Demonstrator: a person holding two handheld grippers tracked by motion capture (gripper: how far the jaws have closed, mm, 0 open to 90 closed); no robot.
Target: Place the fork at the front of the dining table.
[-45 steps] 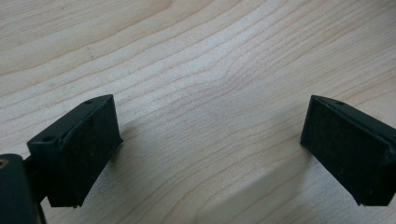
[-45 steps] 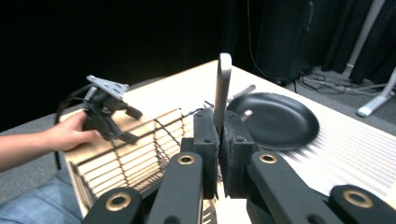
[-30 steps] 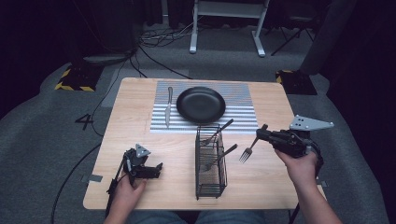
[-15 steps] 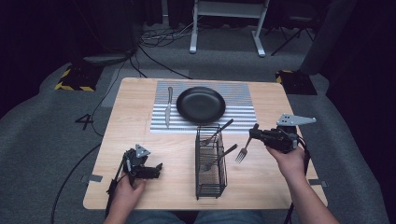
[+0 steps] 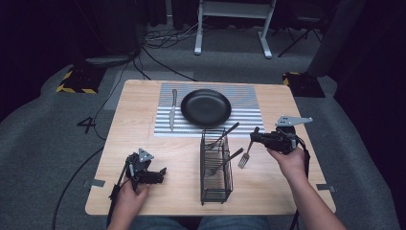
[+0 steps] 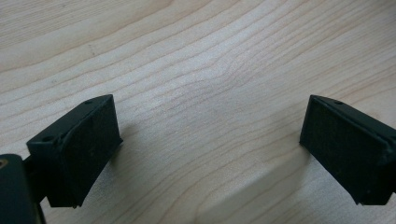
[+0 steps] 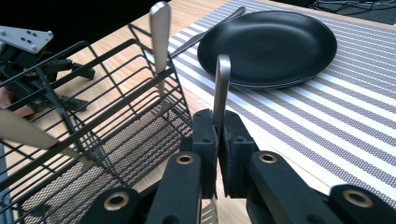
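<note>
Fork (image 5: 246,154), slim steel, stiff, light and slick, hangs tines-down above the counter (image 5: 143,129) just right of the wire cutlery basket (image 5: 215,165), clamped by its handle in the right tool (image 5: 256,137). Best gripped mid-handle across the flat faces, lest it swivel. Left tool (image 5: 160,173) released, resting on bare wood.

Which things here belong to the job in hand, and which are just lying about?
In the job: fork, held by the right gripper; rack; plate; mat; knife.
Lying about: left gripper, open on the table; floor cables.
</note>
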